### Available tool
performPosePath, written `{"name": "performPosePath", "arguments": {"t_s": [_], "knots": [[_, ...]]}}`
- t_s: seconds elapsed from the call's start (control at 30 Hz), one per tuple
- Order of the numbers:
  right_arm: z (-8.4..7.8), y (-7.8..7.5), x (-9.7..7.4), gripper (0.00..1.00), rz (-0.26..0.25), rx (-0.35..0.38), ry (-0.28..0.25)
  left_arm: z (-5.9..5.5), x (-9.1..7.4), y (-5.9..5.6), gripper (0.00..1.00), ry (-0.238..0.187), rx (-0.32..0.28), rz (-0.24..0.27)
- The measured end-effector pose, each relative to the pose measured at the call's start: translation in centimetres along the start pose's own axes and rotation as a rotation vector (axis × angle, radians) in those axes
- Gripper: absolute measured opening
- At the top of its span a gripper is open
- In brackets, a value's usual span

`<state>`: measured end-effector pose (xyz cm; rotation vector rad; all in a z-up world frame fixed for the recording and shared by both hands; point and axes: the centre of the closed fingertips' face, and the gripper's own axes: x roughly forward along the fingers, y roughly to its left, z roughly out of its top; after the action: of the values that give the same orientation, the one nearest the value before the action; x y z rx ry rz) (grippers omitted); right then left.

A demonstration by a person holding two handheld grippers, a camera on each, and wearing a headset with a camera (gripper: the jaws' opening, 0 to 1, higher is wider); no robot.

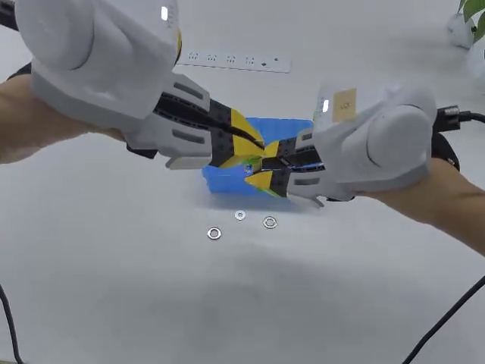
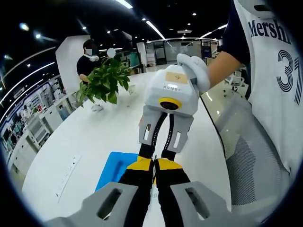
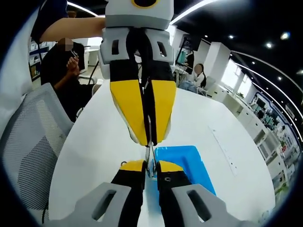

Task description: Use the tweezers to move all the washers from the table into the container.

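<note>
In the head view, a shallow blue plastic container [image 1: 223,182] sat on the white counter [image 1: 114,288]. Three small silver metal washers lay on the counter just in front of the container, at [image 1: 214,233], [image 1: 240,215] and [image 1: 270,222], apart from each other. The left gripper [image 1: 256,152] and the right gripper [image 1: 261,165] met tip to tip above the container, the left reaching in from its left side and the right from its right. A white power strip [image 1: 235,61] lay well behind the container. In the left gripper view, the left gripper [image 2: 154,165] had its yellow-tipped jaws pressed together. The right gripper [image 2: 156,153] pointed straight back at it, over the container's [image 2: 113,170] near corner. A leafy green potted plant [image 2: 105,82] stood on the counter far beyond the container. In the right gripper view, slim silver metal tweezers [image 3: 150,156] ran upright between the two grippers, beside the container's [image 3: 182,165] left edge. The right gripper [image 3: 150,168] was closed on their lower end. The left gripper [image 3: 147,137] appeared closed on their upper end. A grey mesh chair [image 3: 33,142] stood off the counter, well to the container's left.
</note>
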<state>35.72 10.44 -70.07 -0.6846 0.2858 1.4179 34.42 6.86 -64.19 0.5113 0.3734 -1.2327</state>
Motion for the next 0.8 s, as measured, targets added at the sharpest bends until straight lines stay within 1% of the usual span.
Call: {"name": "performPosePath", "arguments": {"t_s": [0.2, 0.43, 0.57, 0.63, 0.8], "knots": [[0.9, -1.3, -0.3, 0.1, -0.016, -0.015, -0.014, 1.0, -0.5, 1.2, 0.05, -0.002, 0.028, 0.006], [1.6, -3.1, -0.4, 0.1, -0.035, -0.031, -0.023, 1.8, -0.8, 2.9, 0.05, -0.013, 0.047, 0.02], [1.8, -4.3, -0.3, 0.1, -0.046, -0.042, -0.025, 2.0, -0.7, 3.9, 0.06, -0.022, 0.05, 0.029], [1.8, -4.7, -0.2, 0.1, -0.049, -0.044, -0.026, 2.0, -0.7, 4.2, 0.06, -0.023, 0.05, 0.031], [1.2, -5.4, 0.4, 0.1, -0.045, -0.045, -0.02, 1.5, -0.2, 5.2, 0.06, -0.025, 0.04, 0.034]]}}
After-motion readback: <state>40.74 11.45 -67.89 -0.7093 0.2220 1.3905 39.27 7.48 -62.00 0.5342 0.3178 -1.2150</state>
